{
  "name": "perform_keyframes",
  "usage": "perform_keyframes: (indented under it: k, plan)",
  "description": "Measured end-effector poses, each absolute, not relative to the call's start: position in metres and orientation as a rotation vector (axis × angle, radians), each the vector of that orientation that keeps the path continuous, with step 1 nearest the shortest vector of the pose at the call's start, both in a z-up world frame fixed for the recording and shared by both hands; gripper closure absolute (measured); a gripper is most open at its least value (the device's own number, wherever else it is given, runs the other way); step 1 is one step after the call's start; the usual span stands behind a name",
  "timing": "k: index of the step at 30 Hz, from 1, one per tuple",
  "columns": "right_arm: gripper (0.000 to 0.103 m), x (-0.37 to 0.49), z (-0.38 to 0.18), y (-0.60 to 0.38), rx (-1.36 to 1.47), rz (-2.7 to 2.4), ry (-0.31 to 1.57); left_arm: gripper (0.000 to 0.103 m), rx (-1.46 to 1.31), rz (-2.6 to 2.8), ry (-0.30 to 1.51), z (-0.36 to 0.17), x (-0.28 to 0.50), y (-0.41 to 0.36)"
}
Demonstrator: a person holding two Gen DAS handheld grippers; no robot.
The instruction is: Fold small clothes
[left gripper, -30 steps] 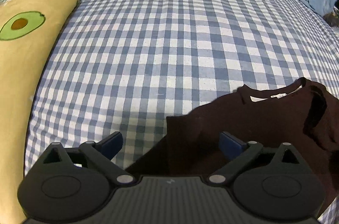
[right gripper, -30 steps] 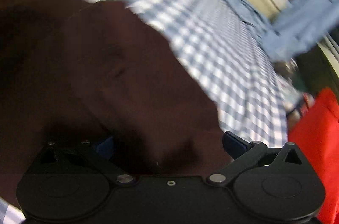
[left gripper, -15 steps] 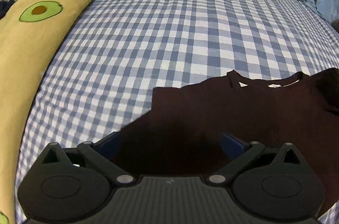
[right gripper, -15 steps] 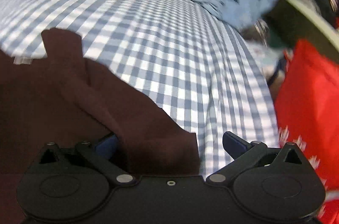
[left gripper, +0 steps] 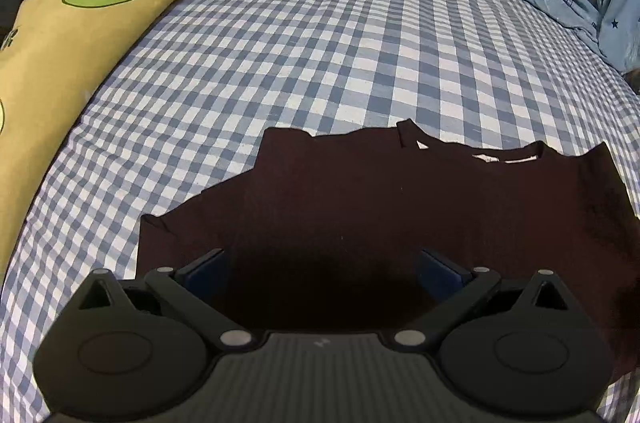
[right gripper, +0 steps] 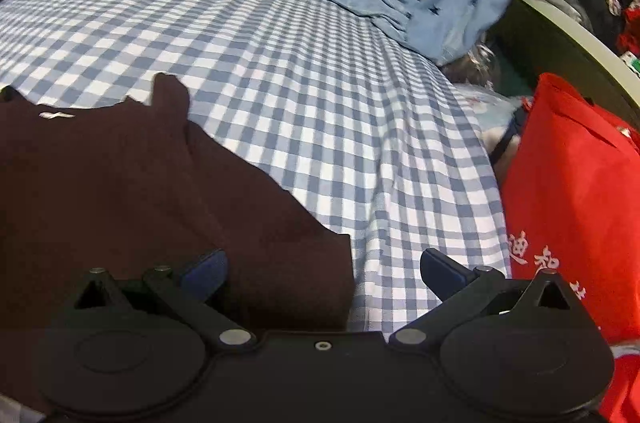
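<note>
Here, dark maroon shirt (left gripper: pixel 400 207) lies flat on the checked bed sheet (left gripper: pixel 320 43), collar at its far edge, white neck label showing. Left gripper (left gripper: pixel 322 269) hangs low over the shirt's near part, fingers spread wide, nothing between them. Right gripper (right gripper: pixel 322 271) likewise spread, empty; its left finger over the shirt's right sleeve (right gripper: pixel 256 207), its right finger over bare sheet. Avocado-print pillow (left gripper: pixel 72 35) along the bed's left side. Red bag (right gripper: pixel 568 191) beside the bed's right edge.
</note>
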State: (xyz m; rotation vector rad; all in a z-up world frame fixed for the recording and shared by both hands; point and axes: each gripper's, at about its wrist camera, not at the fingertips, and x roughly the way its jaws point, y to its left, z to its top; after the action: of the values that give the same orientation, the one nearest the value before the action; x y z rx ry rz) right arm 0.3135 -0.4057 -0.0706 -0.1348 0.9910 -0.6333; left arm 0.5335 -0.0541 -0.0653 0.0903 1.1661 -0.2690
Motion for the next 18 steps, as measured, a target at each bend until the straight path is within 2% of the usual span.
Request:
perform_keyframes:
  k: [5, 12, 18]
  plan:
    - [0.001, 0.307, -0.075, -0.394, -0.13, -0.527, 0.991, 0.001, 0.064, -0.219, 1.179, -0.064, 0.515, -0.053]
    - [0.001, 0.297, -0.109, -0.374, -0.131, -0.383, 1.055, 0.001, -0.023, -0.162, 1.208, -0.056, 0.478, -0.046]
    - [0.001, 0.299, -0.13, -0.374, -0.175, -0.328, 1.013, 0.001, -0.028, -0.13, 1.215, -0.039, 0.437, -0.036]
